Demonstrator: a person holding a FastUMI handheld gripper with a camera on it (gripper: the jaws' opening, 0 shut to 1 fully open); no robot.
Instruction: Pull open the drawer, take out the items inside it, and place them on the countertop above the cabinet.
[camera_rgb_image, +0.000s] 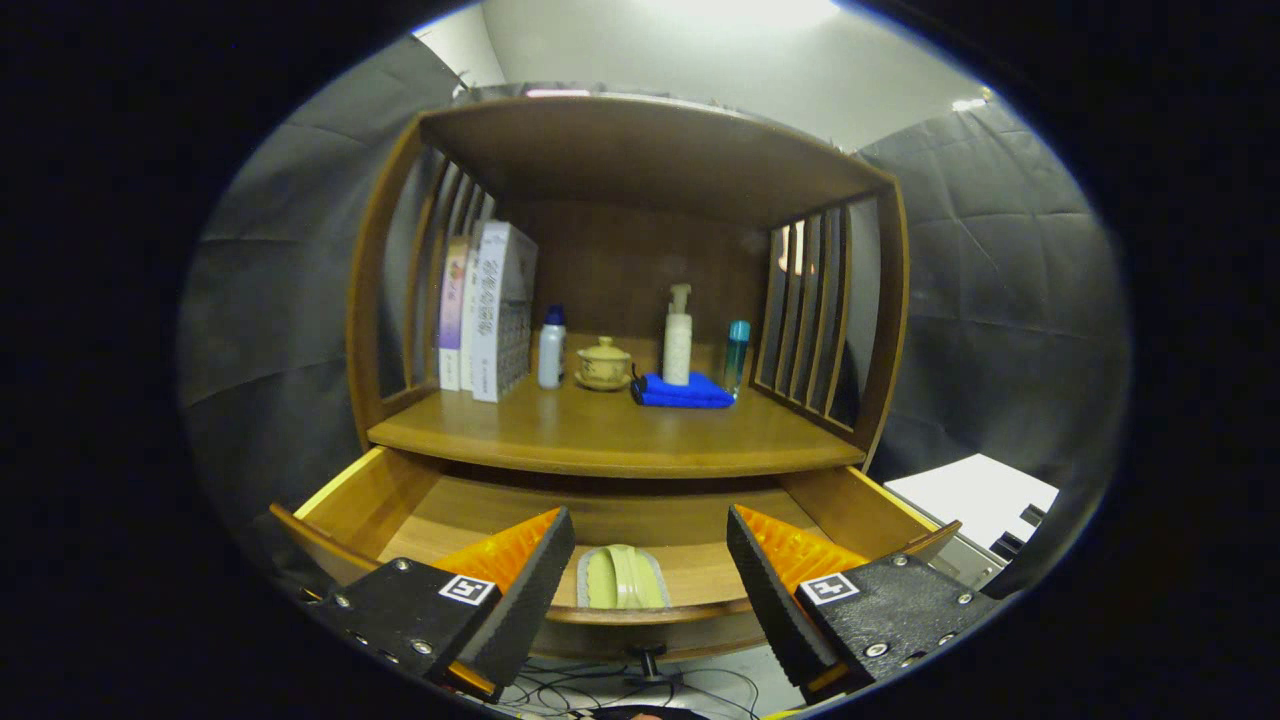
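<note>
The jaws of the gripper (650, 590) stand wide open and hold nothing. They hover above the front edge of the open drawer (370, 490), which is pulled out of the wooden cabinet (370, 300).

On the countertop (600, 440) above the drawer, from left to right, stand some books (495, 310) against the slatted side, a white bottle with a blue cap (551, 348), a small lidded cup (604, 364) on a saucer, a folded blue cloth (682, 392) with a white pump bottle (678, 335) at its back, and a slim teal bottle (737, 355). It is hard to tell if the pump bottle stands on the cloth or just behind it.

Inside the drawer lies one pale green and white thing (622, 578), near the front wall and between the two fingers. The drawer's front rim cuts off its lower part, so I cannot say what it is. The fingers cover the drawer's front corners.
</note>
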